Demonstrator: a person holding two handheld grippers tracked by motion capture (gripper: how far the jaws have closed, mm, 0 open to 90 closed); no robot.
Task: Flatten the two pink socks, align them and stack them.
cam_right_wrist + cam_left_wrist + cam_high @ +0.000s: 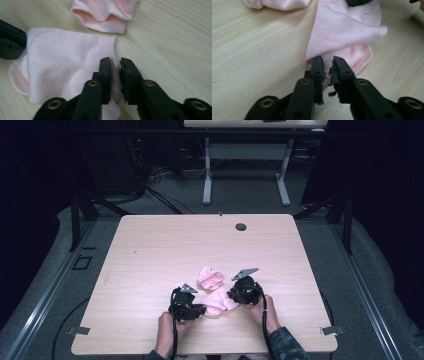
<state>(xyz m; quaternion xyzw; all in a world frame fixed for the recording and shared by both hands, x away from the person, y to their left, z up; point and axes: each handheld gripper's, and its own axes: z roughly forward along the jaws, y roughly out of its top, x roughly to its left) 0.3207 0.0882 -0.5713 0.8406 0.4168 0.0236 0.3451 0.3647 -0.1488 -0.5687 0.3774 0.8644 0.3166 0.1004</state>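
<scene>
A flat pink sock (218, 301) lies on the wooden table (165, 245) near its front edge, between my two grippers. My left gripper (202, 310) is shut on the sock's near left edge; in the left gripper view a fold of the sock (347, 27) sits between the tips of my left gripper (327, 66). My right gripper (232, 295) is shut on its right edge, and in the right gripper view the pale cloth (65, 65) is pinched between the tips of my right gripper (115, 67). A second pink sock (210, 278), crumpled, lies just behind.
The crumpled sock (105, 15) lies with its cuff opening towards the right gripper. The left gripper (10, 42) appears at the left edge of the right gripper view. A round cable hole (241, 226) sits near the table's far edge. Another desk (245, 150) stands beyond.
</scene>
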